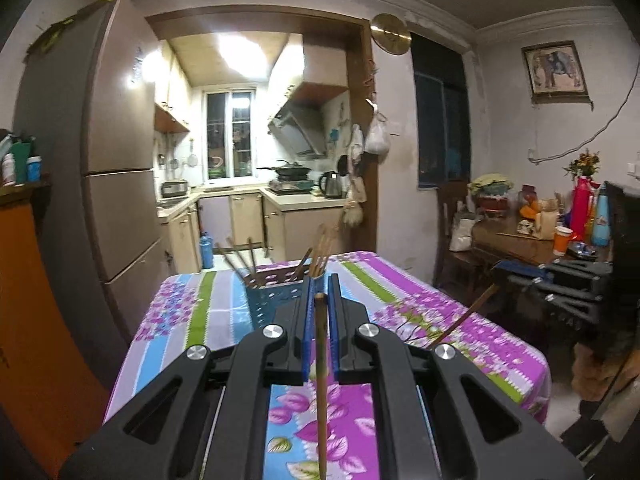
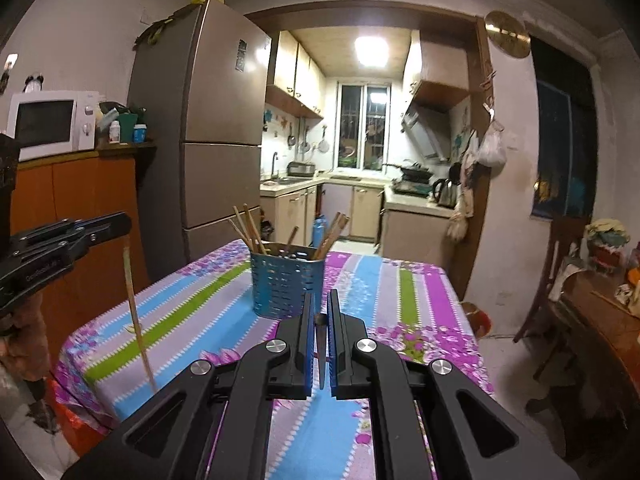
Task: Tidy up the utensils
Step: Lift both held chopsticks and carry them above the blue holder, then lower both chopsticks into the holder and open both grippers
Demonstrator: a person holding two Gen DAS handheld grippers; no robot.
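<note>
With each chopstick held upright, left gripper clamping one, right gripper another, the blue holder stands directly ahead, nearer the right.

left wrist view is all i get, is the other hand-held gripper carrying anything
Observer: Yes. In the right wrist view the right hand-held gripper is shut on a dark chopstick of its own.
Operator: how does my chopstick look from over there
Observer: The left hand-held gripper holds its pale chopstick near the top end, and it hangs down, slightly slanted, at the left side of the table.
Operator: what's left of the fridge, my view cuts it off
Observer: A white microwave on an orange cabinet.
</note>
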